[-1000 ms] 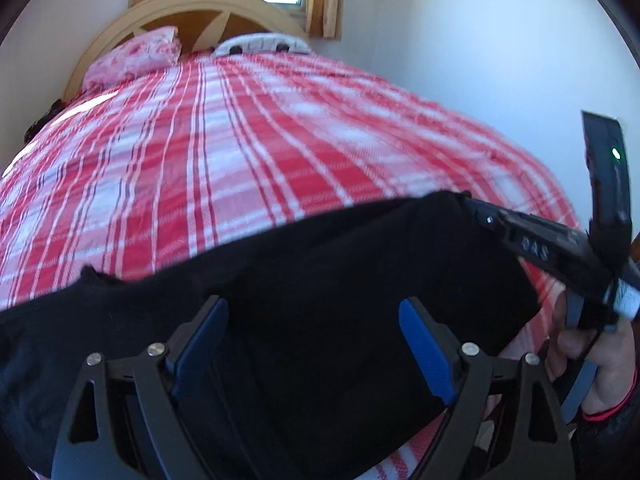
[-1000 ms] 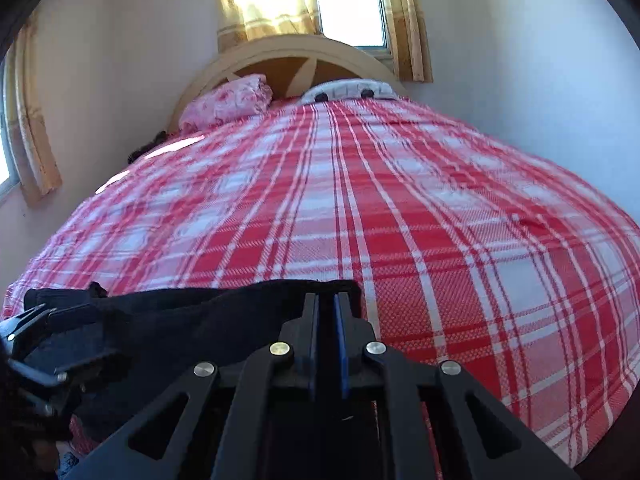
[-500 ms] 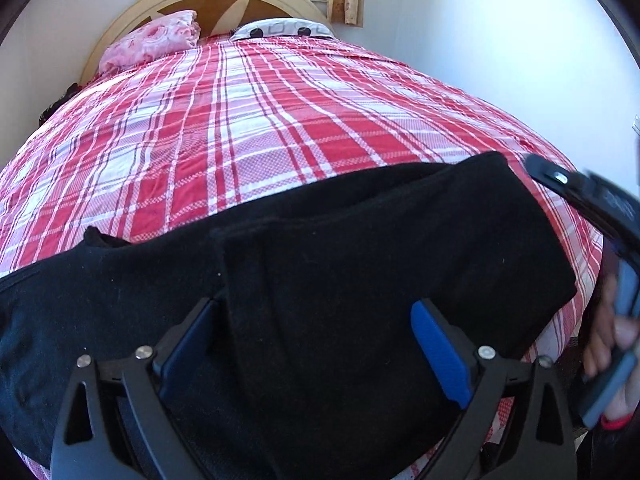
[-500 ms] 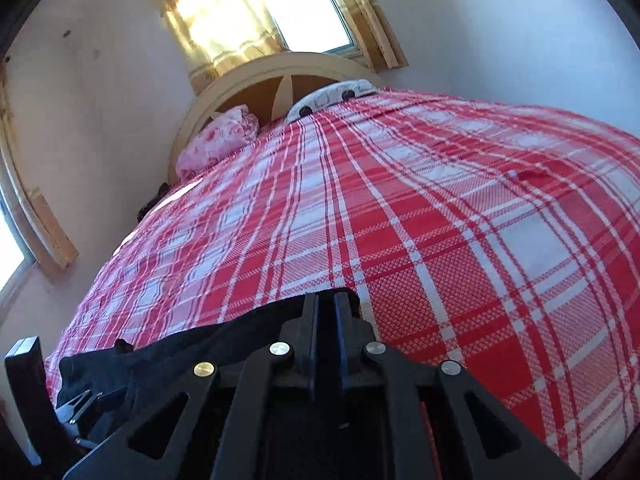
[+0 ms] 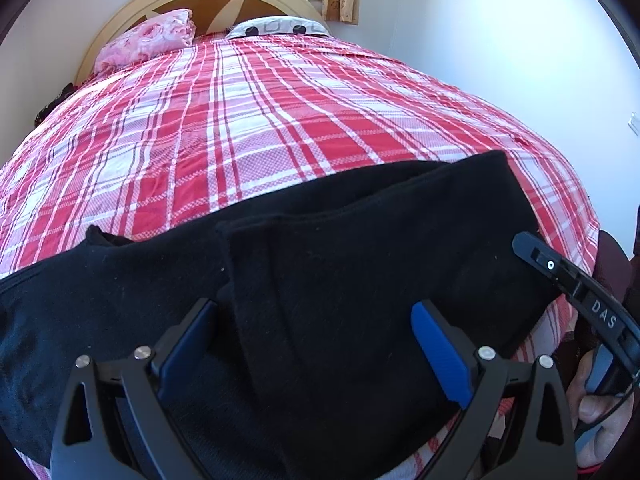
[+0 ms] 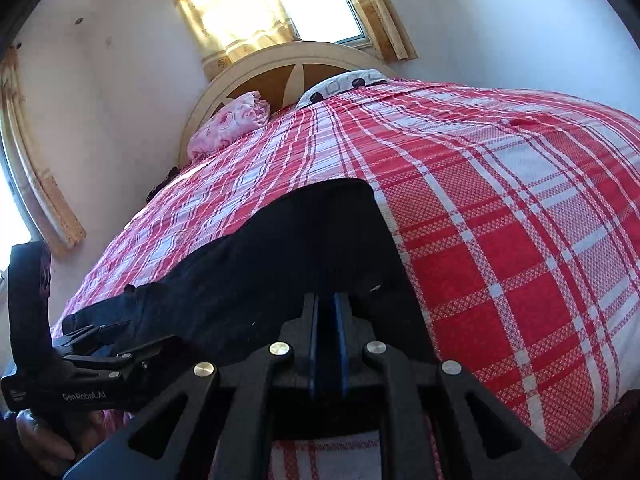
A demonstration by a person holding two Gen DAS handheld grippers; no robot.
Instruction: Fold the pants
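Left gripper point(image 5: 316, 344): fingers spread wide, held over the pants, nothing pinched.
Pants point(image 5: 360, 264): black, laid folded along the bed's point(image 5: 260, 120) near edge.
Right gripper point(image 6: 325, 344): fingers pressed together; any cloth pinched cannot be told.

Only two bits of readable text here. The right gripper point(image 5: 592, 304), seen from the left wrist camera, has white letters "DAS" on its black body. The left gripper point(image 6: 92, 384), seen from the right wrist camera, says "GenRobot.AI" in white along its side. Nothing else legible.
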